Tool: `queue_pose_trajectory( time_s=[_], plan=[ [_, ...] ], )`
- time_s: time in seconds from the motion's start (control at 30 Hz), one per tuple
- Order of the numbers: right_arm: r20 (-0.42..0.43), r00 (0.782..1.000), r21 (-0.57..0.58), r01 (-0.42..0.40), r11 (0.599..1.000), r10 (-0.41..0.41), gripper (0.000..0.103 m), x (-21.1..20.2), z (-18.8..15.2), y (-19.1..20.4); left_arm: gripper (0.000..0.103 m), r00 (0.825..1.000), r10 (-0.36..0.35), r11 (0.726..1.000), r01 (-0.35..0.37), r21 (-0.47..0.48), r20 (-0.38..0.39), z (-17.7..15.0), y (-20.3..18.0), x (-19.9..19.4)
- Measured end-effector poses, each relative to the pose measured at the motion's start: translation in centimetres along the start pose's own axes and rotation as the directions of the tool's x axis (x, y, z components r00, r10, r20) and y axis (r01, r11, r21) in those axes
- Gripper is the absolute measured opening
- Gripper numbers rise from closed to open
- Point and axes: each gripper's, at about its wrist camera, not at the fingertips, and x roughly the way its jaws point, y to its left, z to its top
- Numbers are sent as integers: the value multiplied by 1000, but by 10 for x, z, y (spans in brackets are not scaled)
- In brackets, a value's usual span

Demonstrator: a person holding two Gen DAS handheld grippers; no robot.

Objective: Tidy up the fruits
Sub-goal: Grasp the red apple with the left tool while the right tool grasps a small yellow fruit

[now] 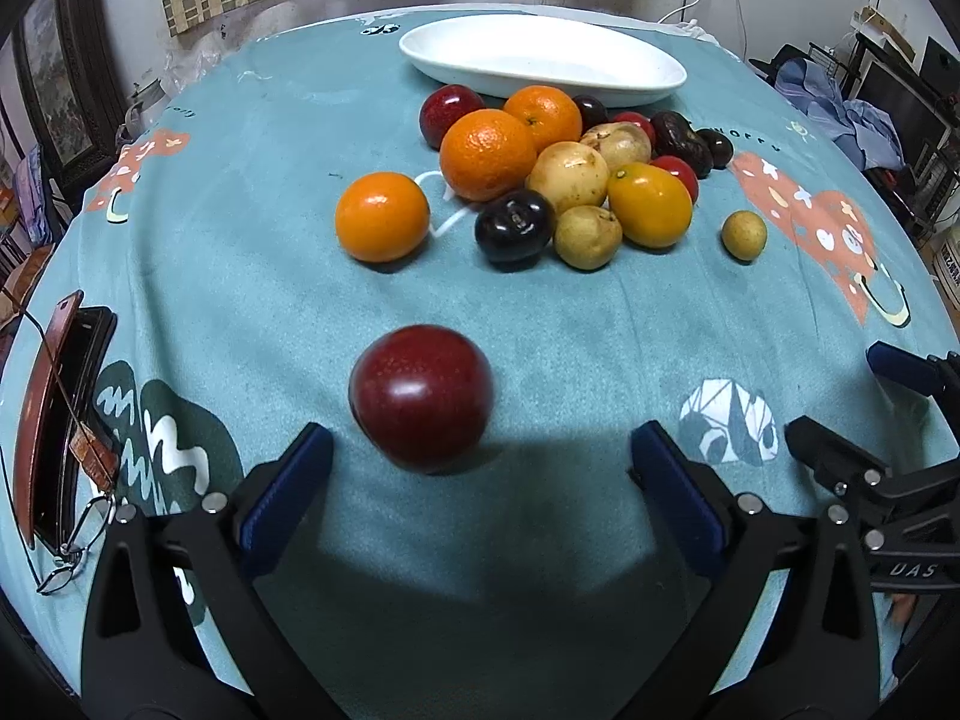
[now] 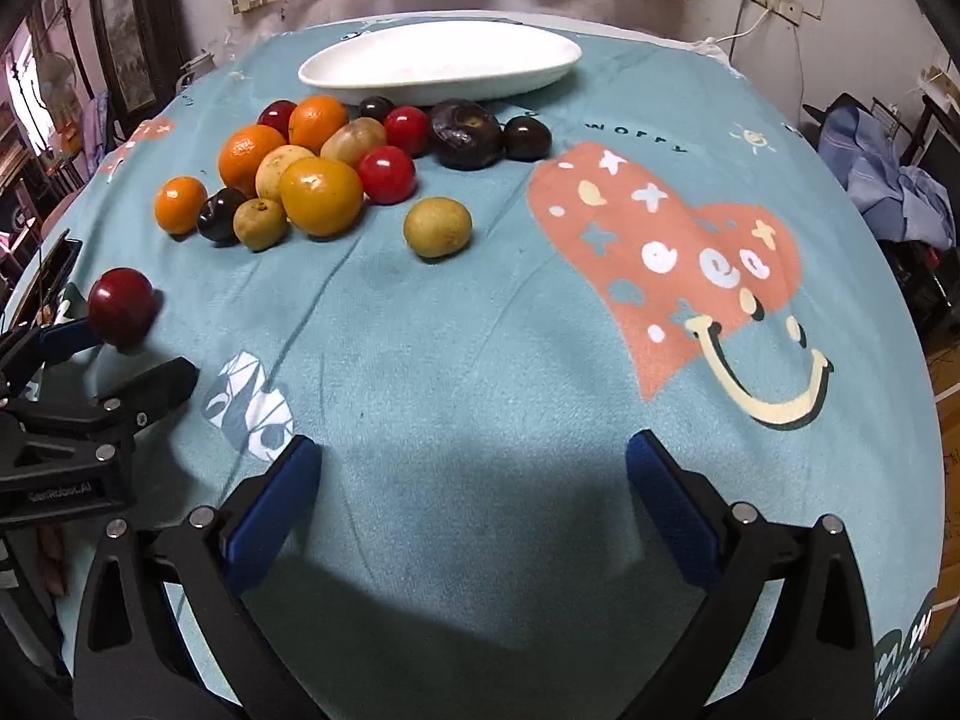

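Note:
A dark red plum [image 1: 422,397] lies on the teal tablecloth just ahead of my left gripper [image 1: 480,450], which is open and empty, with the plum near its left finger. It also shows in the right wrist view [image 2: 122,306]. A pile of fruit sits beyond: oranges [image 1: 487,153], yellow-brown fruits [image 1: 569,175], a dark plum [image 1: 514,227], red tomatoes. A lone orange [image 1: 382,216] and a small yellow-green fruit [image 2: 437,225] lie apart. A white oval dish [image 1: 540,57] stands behind the pile. My right gripper [image 2: 474,468] is open and empty over bare cloth.
A phone in a brown case [image 1: 57,414] and glasses [image 1: 75,546] lie at the table's left edge. Clutter and blue clothes [image 2: 894,180] stand beyond the right edge. A wall and curtain are behind the table.

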Motion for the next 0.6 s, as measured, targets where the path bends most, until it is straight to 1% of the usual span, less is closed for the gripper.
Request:
queue_pose_trajectory(
  time_s=[0.1, 0.13, 0.17, 0.23, 0.27, 0.3, 0.33, 0.37, 0.4, 0.43, 0.47, 0.5, 0.57, 0.6],
  plan=[
    [2, 1000, -3, -8, 1000, 8, 102, -2, -2, 5, 101, 1000, 0, 1000, 0, 4, -2, 0, -1, -2],
    [1, 1000, -5, -10, 1000, 10, 102, -3, -3, 7, 101, 1000, -21, 1000, 21, 17, -11, 1, -2, -3],
    [1, 1000, -5, -11, 1000, 11, 102, -3, -2, 6, 101, 998, -55, 998, 56, 38, -36, 4, -2, -2],
    [-2, 1000, -19, -23, 1000, 23, 102, -3, 0, 6, 101, 991, -110, 991, 115, 62, -73, 13, 1, -1],
    [-5, 999, -38, -35, 999, 35, 102, -1, 5, 2, 101, 987, -150, 987, 153, 39, -60, 18, 8, -2],
    [-14, 998, -98, -66, 993, 65, 102, 7, 15, -2, 101, 983, -181, 983, 182, 20, -35, 21, 14, -4],
    [-22, 995, -141, -98, 985, 96, 102, 9, 18, -3, 101, 978, -207, 978, 207, 16, -3, 25, 20, -5],
    [-29, 991, -174, -130, 976, 127, 102, 11, 23, -6, 101, 978, -209, 978, 208, 29, 14, 30, 23, -5],
    [-15, 987, -155, -162, 975, 161, 102, 12, 28, -13, 101, 980, -197, 979, 196, 58, 19, 37, 25, -1],
    [10, 982, -107, -189, 976, 191, 102, 11, 29, -20, 101, 984, -176, 981, 173, 87, 26, 42, 26, 3],
    [33, 973, -57, -225, 973, 227, 102, 9, 30, -27, 101, 990, -134, 984, 128, 121, 41, 46, 27, 6],
    [64, 956, -25, -286, 958, 287, 102, 5, 30, -33, 101, 991, -125, 984, 118, 135, 43, 44, 28, 8],
    [111, 933, -16, -342, 939, 342, 102, -2, 30, -39, 101, 987, -160, 975, 155, 157, 18, 38, 30, 9],
    [125, 925, -11, -360, 933, 359, 102, -4, 29, -42, 101, 986, -165, 973, 160, 168, 12, 34, 32, 8]
  ],
)
